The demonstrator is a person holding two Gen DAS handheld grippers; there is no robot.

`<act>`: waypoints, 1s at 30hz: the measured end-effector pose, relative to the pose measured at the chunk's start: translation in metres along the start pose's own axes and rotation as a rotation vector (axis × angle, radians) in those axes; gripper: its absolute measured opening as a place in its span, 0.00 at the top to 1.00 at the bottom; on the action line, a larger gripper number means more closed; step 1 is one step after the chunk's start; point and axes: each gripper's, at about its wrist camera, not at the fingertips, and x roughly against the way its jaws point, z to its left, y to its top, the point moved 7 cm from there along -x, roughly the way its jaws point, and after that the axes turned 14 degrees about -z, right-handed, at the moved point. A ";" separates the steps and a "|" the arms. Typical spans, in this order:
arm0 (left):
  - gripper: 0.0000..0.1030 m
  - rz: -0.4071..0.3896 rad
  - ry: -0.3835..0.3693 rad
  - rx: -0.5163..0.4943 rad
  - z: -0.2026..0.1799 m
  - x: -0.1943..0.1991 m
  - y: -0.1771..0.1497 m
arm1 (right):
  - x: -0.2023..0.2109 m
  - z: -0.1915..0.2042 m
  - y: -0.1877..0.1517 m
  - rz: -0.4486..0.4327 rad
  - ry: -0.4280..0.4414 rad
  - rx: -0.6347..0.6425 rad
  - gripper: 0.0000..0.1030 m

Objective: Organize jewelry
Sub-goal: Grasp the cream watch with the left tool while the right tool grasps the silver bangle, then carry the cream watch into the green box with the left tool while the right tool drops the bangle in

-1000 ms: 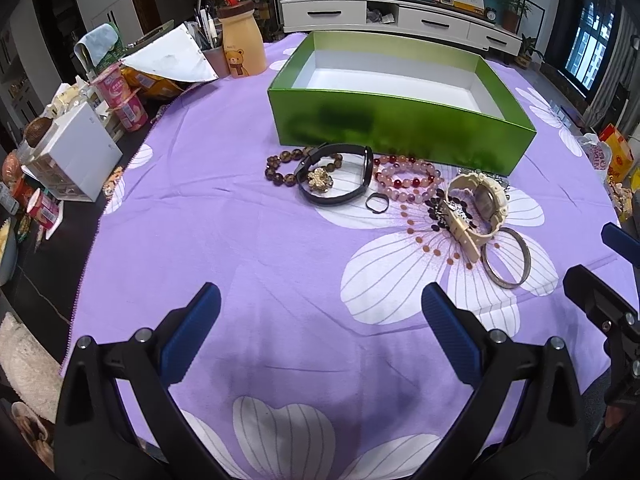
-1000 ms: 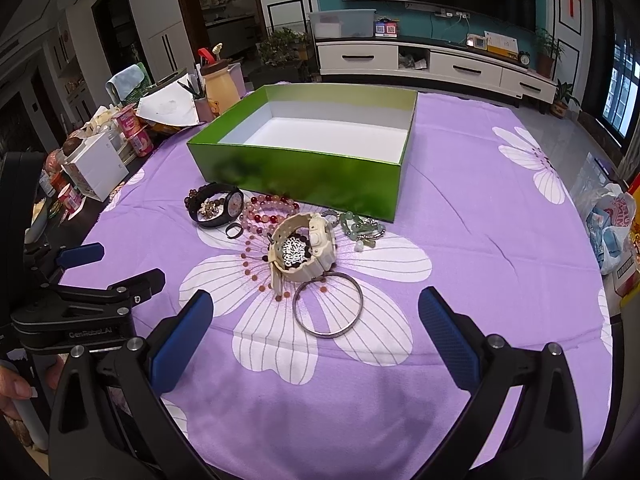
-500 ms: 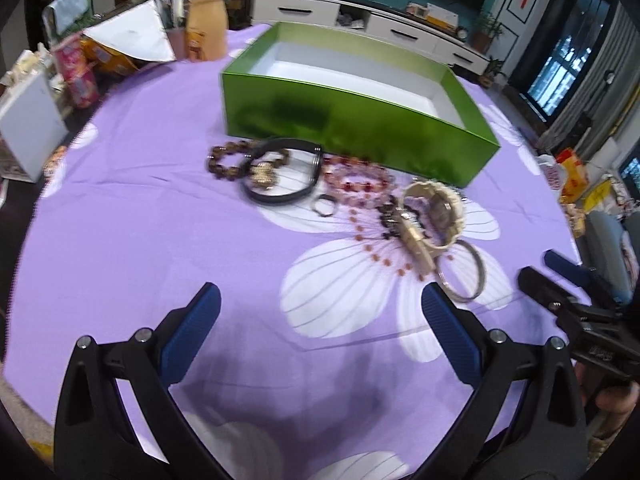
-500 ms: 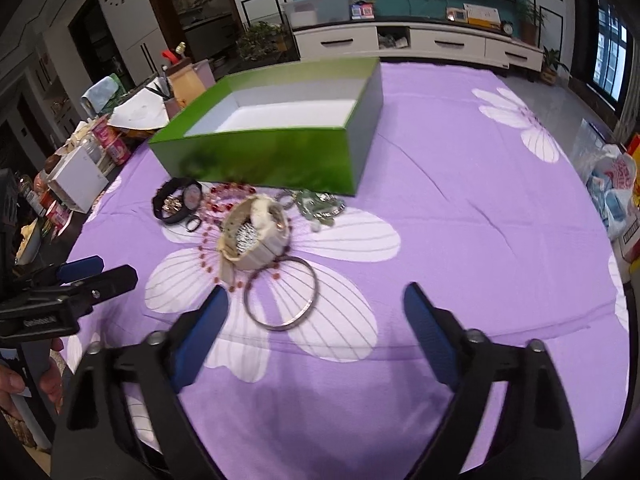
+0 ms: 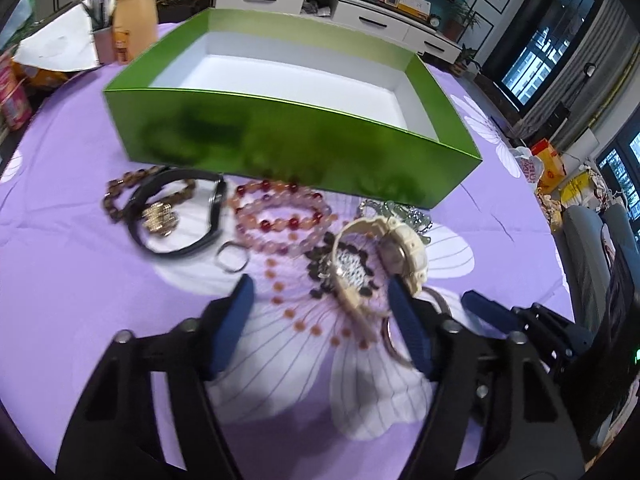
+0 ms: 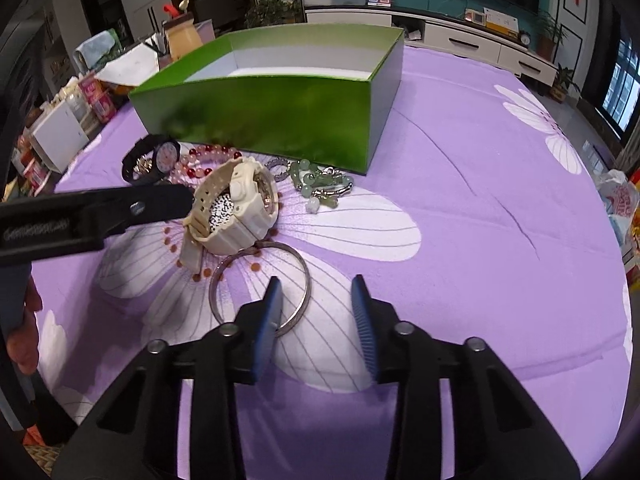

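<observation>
We see both hand-held grippers, left (image 5: 320, 300) & right (image 6: 316, 300), part-open, empty, w/ ribbed blue pads; chunky cream watch (image 6: 236, 208), thin metal bangle (image 6: 260, 284)

Cream watch (image 6: 236, 208), silver bangle (image 6: 260, 284), beside green box (image 6: 280, 116)

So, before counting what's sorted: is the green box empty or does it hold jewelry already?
Empty as far as shown: the box floor is bare white, though its near wall hides a strip of it.
</observation>
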 end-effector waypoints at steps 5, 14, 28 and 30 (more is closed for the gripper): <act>0.65 0.044 -0.011 0.006 -0.006 -0.020 -0.002 | -0.004 0.000 0.002 -0.009 -0.021 0.045 0.77; 0.87 0.028 -0.031 0.001 -0.012 -0.025 -0.006 | -0.004 0.003 0.003 -0.023 -0.022 0.081 0.97; 0.87 -0.154 -0.029 -0.003 0.007 0.033 0.055 | 0.039 -0.018 0.082 -0.236 -0.060 0.077 0.97; 0.87 -0.203 0.002 -0.008 0.014 0.039 0.084 | 0.039 -0.021 0.102 -0.280 -0.061 0.078 0.97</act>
